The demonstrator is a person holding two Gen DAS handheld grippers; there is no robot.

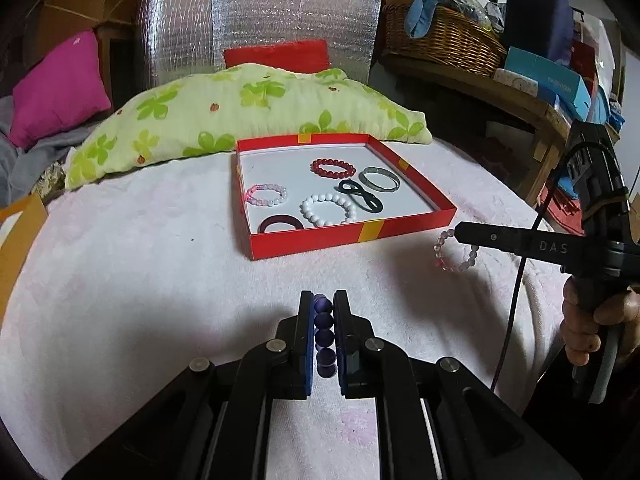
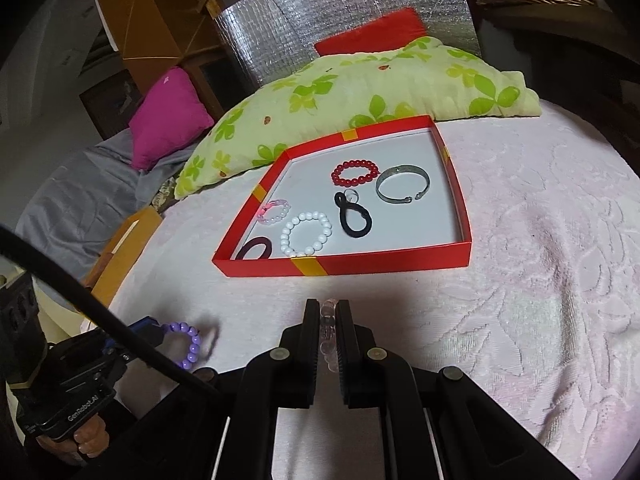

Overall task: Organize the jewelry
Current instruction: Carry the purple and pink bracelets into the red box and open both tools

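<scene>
The purple bead bracelet (image 1: 324, 336) is pinched edge-on in the left tongs (image 1: 323, 308), which are clamped almost together on it, its loop hanging free to one side over the pale pink bedspread (image 1: 140, 280). The right tongs (image 2: 325, 312) are likewise squeezed nearly closed on a clear-and-pink bead bracelet (image 2: 327, 336); from its own camera the beads are glassy and hard to read, so how deep the grip sits is uncertain.

Ahead of both tongs lies the red box (image 1: 312, 240), already holding a red bead bracelet (image 1: 335, 168), a silver bangle (image 1: 379, 181), a black hair tie (image 1: 360, 197), a white bead bracelet (image 1: 329, 210), a small pink-white bracelet (image 1: 267, 195) and a dark ring-shaped band (image 1: 280, 224).

The likely trouble: round beads may roll out of such narrow grips on the way, or a dangling loop may catch the box's near wall. Dropping onto the crowded floor could also tangle pieces.
</scene>
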